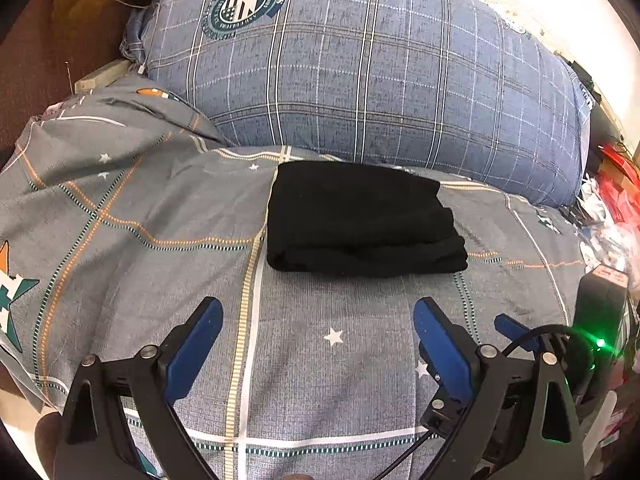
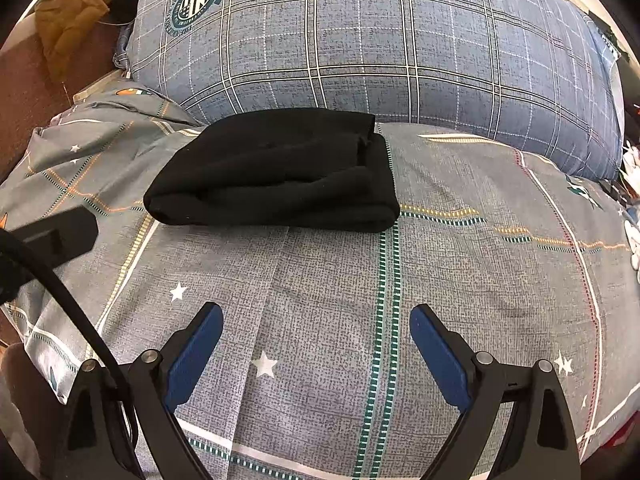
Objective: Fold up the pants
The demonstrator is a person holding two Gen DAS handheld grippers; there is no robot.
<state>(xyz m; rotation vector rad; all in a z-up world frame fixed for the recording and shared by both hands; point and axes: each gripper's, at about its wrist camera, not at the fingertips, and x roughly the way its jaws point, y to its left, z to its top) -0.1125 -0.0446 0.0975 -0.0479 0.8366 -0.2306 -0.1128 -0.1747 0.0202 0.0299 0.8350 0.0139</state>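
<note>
Black pants (image 1: 362,220) lie folded into a compact stack on the grey star-patterned bedsheet (image 1: 140,208). They also show in the right wrist view (image 2: 276,176), up and to the left. My left gripper (image 1: 316,312) is open and empty, hovering over the sheet just short of the pants. My right gripper (image 2: 316,316) is open and empty, over the sheet short of the pants and to their right. The right gripper's blue finger (image 1: 514,330) shows at the right of the left wrist view.
A large blue plaid pillow (image 1: 360,68) lies right behind the pants. A brown garment (image 2: 68,16) sits at the far left by the brown headboard (image 2: 24,100). Clutter with red items (image 1: 616,184) lies off the bed's right side.
</note>
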